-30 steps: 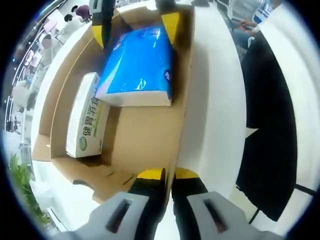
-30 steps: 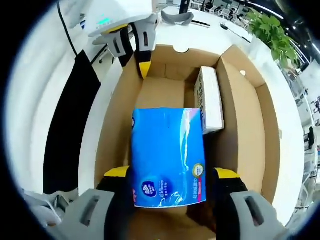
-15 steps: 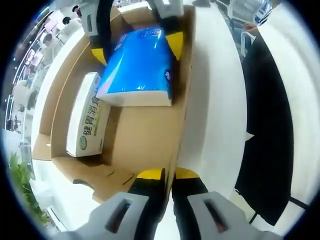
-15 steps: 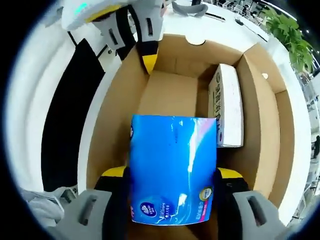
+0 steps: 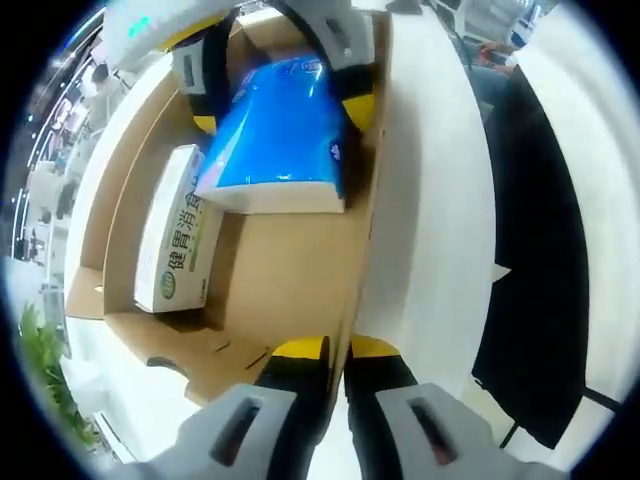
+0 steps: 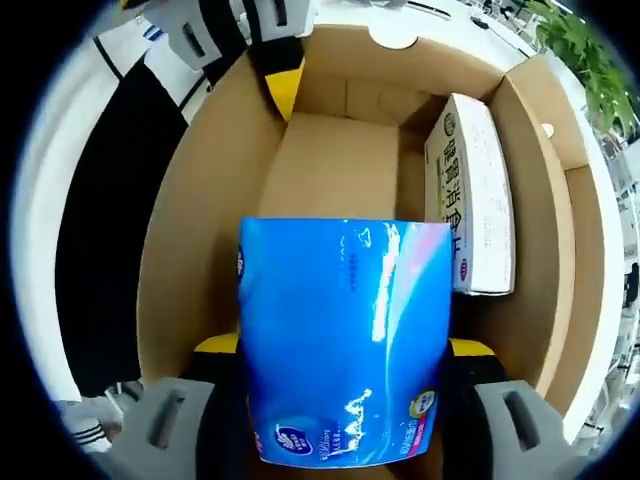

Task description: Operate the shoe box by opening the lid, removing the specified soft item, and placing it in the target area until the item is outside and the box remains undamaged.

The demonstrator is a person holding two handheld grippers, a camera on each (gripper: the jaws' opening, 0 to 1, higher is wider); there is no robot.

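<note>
Right tongs [image 6: 335,350]: as I tilt them into the shoe box [image 6: 200,200], they grasp the blue tissue pack [image 6: 340,330] between them.
Left tongs [image 5: 337,350]: clenched on the box's near wall.

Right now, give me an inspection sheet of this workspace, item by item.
Surface: white table under the open cardboard box.
Job's things: blue soft pack raised at one end inside the box.
Clutter: white carton with green print lying on the box floor.
Grippers: right tongs shut on the blue soft pack; left tongs clamp the box's side wall.
Cables: nothing seen.
Surroundings: green plant, dark panel beside the table.
</note>
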